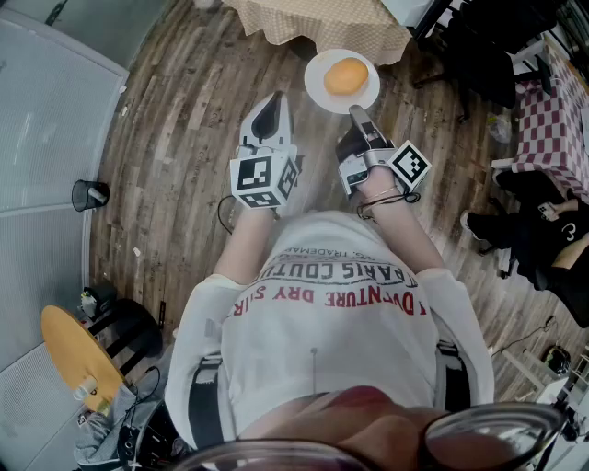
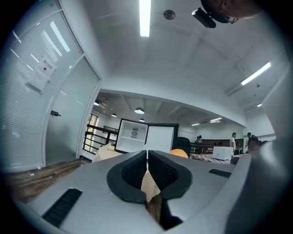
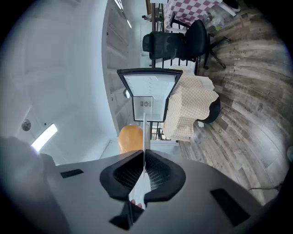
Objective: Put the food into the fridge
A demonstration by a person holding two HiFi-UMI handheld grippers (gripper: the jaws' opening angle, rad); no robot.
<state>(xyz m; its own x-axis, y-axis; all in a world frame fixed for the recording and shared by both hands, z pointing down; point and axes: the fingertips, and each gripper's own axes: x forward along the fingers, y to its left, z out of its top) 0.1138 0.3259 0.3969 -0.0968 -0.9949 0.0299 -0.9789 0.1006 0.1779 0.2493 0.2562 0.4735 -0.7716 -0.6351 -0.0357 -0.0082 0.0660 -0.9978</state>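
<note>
While the carry is in hand, the fridge (image 2: pixel 146 137) stands far ahead, door open, interior white, with a cloth-covered table (image 1: pixel 313 23) near it. Next, the plate (image 1: pixel 317 92): gripped at its near rim by the right gripper (image 1: pixel 354 112), jaws pinched narrow on the edge. To its left, the left gripper (image 1: pixel 269 103) has jaws together, nothing held. Round orange food (image 1: pixel 346 76) sits loose mid-plate. Recs: hold plate level, walk slow, skirt table, aim for open shelf. Single rim grip may tip, in my judgement.
</note>
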